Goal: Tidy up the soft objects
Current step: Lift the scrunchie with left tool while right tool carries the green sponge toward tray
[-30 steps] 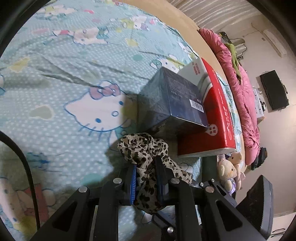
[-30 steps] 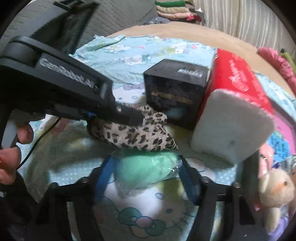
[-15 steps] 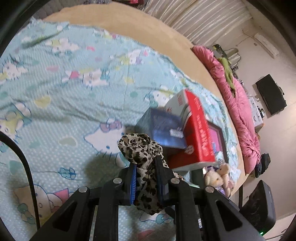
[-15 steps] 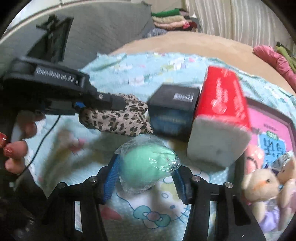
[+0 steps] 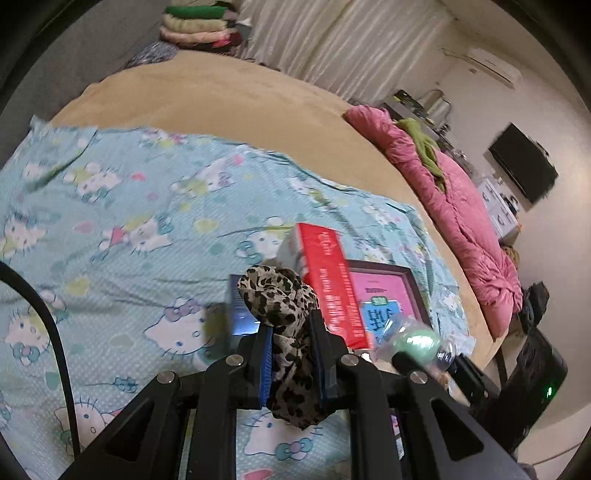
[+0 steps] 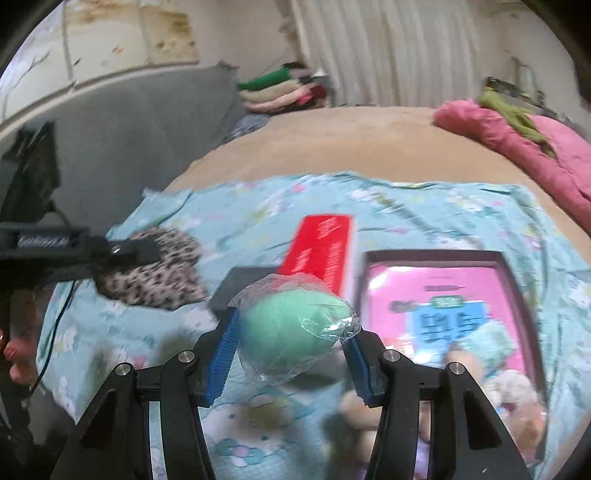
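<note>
A leopard-print scrunchie (image 5: 286, 325) hangs between the blue pads of my left gripper (image 5: 291, 343), which is shut on it, lifted above the bed. The same scrunchie (image 6: 162, 273) shows at the left of the right wrist view. My right gripper (image 6: 291, 339) is shut on a mint-green soft ball in clear wrap (image 6: 295, 332), also held in the air. That ball (image 5: 417, 341) appears blurred at the lower right of the left wrist view. Small plush bears (image 6: 509, 398) lie blurred at the lower right.
Below lie a red tissue pack (image 5: 328, 280), a dark box (image 6: 243, 291) and a pink framed box (image 6: 439, 306) on a light-blue cartoon-cat sheet (image 5: 122, 221). A pink quilt (image 5: 461, 214) runs along the bed's right side. Folded clothes (image 5: 199, 22) are stacked at the back.
Both grippers have risen off the sheet with their objects; the boxes now look smaller and lower. The right jaws squeezed tighter on the green ball.
</note>
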### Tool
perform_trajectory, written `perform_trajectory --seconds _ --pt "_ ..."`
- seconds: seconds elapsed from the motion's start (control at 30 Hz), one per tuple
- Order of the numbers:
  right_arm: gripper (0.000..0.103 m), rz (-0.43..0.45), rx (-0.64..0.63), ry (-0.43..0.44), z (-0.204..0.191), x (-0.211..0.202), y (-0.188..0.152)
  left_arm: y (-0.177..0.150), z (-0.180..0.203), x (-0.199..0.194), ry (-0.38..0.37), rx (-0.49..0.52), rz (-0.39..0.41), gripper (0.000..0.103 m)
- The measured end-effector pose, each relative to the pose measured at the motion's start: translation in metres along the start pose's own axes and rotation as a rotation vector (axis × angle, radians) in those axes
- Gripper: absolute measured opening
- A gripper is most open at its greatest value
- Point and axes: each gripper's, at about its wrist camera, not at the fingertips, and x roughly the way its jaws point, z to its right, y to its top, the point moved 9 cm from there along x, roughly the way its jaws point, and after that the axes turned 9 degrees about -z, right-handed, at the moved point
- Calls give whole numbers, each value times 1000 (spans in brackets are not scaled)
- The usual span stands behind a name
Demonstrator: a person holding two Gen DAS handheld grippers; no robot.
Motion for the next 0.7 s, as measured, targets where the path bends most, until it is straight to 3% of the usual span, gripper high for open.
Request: perform_trajectory --seconds 0.33,0.7 --pt "56 92 151 -85 80 -55 4 -4 60 0 22 131 -2 18" --pt "56 150 207 -137 121 -90 -2 -15 109 10 28 234 -25 18"
